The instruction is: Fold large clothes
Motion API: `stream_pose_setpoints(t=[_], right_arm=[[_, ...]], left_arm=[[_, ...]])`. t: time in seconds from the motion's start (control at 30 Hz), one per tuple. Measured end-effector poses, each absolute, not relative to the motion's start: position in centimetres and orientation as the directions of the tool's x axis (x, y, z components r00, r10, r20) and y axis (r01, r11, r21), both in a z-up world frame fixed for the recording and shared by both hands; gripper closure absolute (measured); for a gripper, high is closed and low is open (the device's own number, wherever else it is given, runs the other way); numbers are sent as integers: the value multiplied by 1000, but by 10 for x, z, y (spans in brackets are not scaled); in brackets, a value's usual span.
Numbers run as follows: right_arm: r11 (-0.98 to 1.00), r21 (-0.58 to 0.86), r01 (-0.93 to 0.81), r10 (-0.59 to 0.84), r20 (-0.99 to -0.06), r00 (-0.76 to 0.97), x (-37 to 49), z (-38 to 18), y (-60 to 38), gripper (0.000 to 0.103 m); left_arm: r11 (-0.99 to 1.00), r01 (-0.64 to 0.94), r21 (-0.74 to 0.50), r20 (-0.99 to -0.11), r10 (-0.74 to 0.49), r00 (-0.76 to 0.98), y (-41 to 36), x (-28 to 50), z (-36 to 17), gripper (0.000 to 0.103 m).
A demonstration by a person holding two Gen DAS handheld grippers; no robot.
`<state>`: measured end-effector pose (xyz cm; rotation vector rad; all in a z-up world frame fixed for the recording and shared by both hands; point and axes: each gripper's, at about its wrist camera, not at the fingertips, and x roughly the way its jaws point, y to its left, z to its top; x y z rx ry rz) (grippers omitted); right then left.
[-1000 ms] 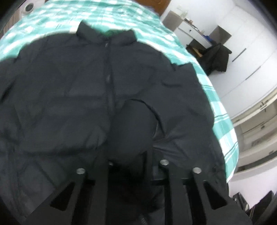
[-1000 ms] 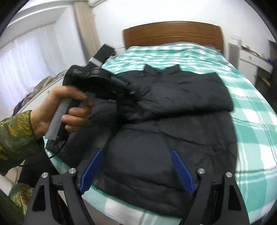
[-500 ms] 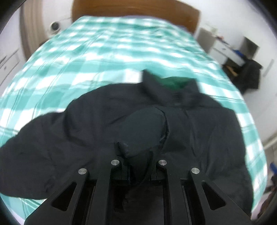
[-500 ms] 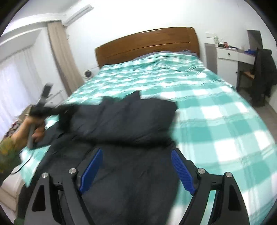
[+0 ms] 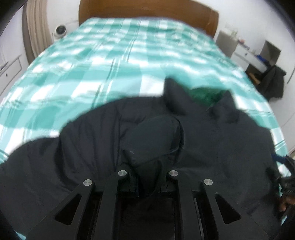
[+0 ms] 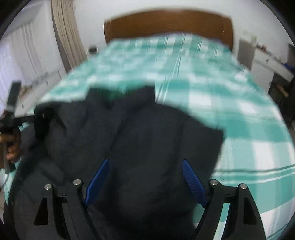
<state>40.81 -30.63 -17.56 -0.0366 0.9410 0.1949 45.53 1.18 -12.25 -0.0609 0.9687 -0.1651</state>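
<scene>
A black padded jacket [image 5: 212, 140] lay spread across the near end of a bed covered in a green-and-white checked sheet [image 5: 114, 61], its collar [image 5: 177, 96] pointing toward the wooden headboard [image 5: 147, 13] and a patch of green lining showing inside the neck. The left gripper [image 5: 147, 177] had its fingers drawn close together around a bunched fold of the jacket's sleeve [image 5: 153, 133], which lay doubled over the jacket's front. The right gripper [image 6: 145, 182] hung above the jacket's right side with its blue-padded fingers [image 6: 193, 182] spread wide and nothing between them; the dark cloth lay beneath them. Both views were smeared with blur, so whether those pads touched the jacket could not be told. At the left edge of the right wrist view, a hand [image 6: 11, 145] gripped the left tool's handle. A white desk [image 5: 248, 55] stood beside the bed, with a dark garment [image 5: 272, 81] hung near it.
</scene>
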Motion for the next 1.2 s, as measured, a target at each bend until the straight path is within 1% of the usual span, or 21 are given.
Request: stream_pose_setpoints(t=[0.03, 0.07, 0.13, 0.23, 0.37, 0.47, 0.53, 0.63, 0.7, 0.77, 0.87, 1.0, 1.1, 1.2], right_arm=[[982, 40, -183, 131, -844, 520, 413, -197, -303, 20], [983, 61, -175, 143, -850, 507, 414, -208, -305, 20], [984, 83, -159, 152, -852, 501, 416, -214, -308, 20], [984, 78, -161, 147, -866, 478, 419, -216, -308, 20], [981, 123, -149, 177, -879, 442, 421, -196, -316, 20], [967, 234, -104, 253, -808, 533, 419, -159, -334, 20], [962, 261, -83, 262, -785, 561, 428, -144, -341, 20], [974, 220, -54, 210, -789, 577, 454, -141, -344, 20], [980, 200, -19, 175, -802, 571, 473, -156, -345, 20], [979, 201, 12, 166, -837, 521, 488, -185, -346, 20], [988, 157, 14, 130, -862, 491, 493, -203, -338, 18], [991, 130, 24, 103, -871, 480, 496, -201, -335, 18], [992, 123, 11, 102, -863, 495, 479, -184, -333, 18], [989, 129, -70, 146, -831, 537, 442, -159, -321, 19]], left_arm=[[983, 109, -145, -823, -181, 539, 15, 457, -132, 89], [980, 103, -168, -826, -198, 529, 18, 458, -141, 89], [978, 93, -188, -824, -209, 527, 22, 458, -150, 88], [980, 102, -169, -829, -198, 524, 21, 458, -153, 86], [978, 111, -174, -827, -206, 523, 23, 455, -153, 85], [974, 110, -197, -815, -225, 534, 26, 455, -156, 85], [975, 111, -194, -811, -224, 541, 26, 452, -157, 85], [978, 120, -173, -810, -211, 548, 22, 451, -158, 85], [979, 125, -162, -810, -204, 549, 20, 450, -160, 85], [978, 127, -164, -810, -207, 549, 20, 451, -162, 85], [976, 128, -174, -809, -216, 547, 21, 452, -165, 84], [976, 132, -175, -804, -219, 553, 22, 452, -168, 84], [978, 134, -161, -799, -209, 563, 20, 451, -169, 84], [980, 134, -149, -796, -200, 572, 19, 450, -169, 84]])
